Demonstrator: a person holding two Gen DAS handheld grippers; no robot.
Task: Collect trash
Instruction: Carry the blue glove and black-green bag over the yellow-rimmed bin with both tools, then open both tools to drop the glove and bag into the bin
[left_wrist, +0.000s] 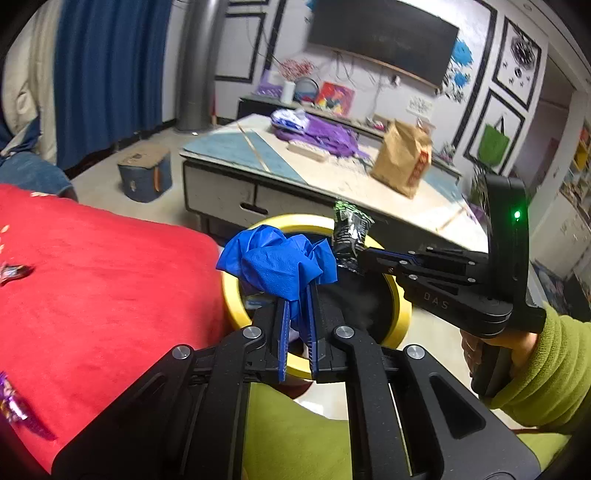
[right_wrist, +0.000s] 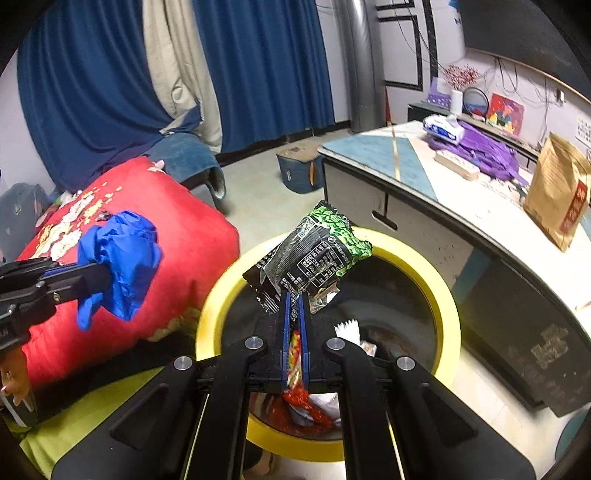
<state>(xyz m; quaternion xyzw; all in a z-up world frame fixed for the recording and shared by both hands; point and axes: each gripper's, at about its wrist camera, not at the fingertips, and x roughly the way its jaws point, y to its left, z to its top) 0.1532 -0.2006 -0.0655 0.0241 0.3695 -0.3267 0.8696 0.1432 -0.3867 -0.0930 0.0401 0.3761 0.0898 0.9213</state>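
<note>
My left gripper (left_wrist: 297, 301) is shut on a crumpled blue glove (left_wrist: 277, 260) and holds it above the near rim of a round yellow-rimmed trash bin (left_wrist: 400, 314). My right gripper (right_wrist: 293, 295) is shut on a black and green snack wrapper (right_wrist: 314, 258) and holds it over the bin (right_wrist: 447, 295), which has wrappers and paper inside. In the left wrist view the right gripper (left_wrist: 356, 258) comes in from the right with the wrapper (left_wrist: 349, 230). In the right wrist view the left gripper (right_wrist: 107, 273) holds the glove (right_wrist: 118, 258) at the left, over the red blanket.
A red blanket (left_wrist: 103, 280) lies left of the bin, with small candy wrappers (left_wrist: 14, 273) on it. A low table (left_wrist: 258, 162) behind the bin holds a brown paper bag (left_wrist: 402, 158) and purple cloth (left_wrist: 325, 134). A blue box (left_wrist: 146, 177) stands on the floor.
</note>
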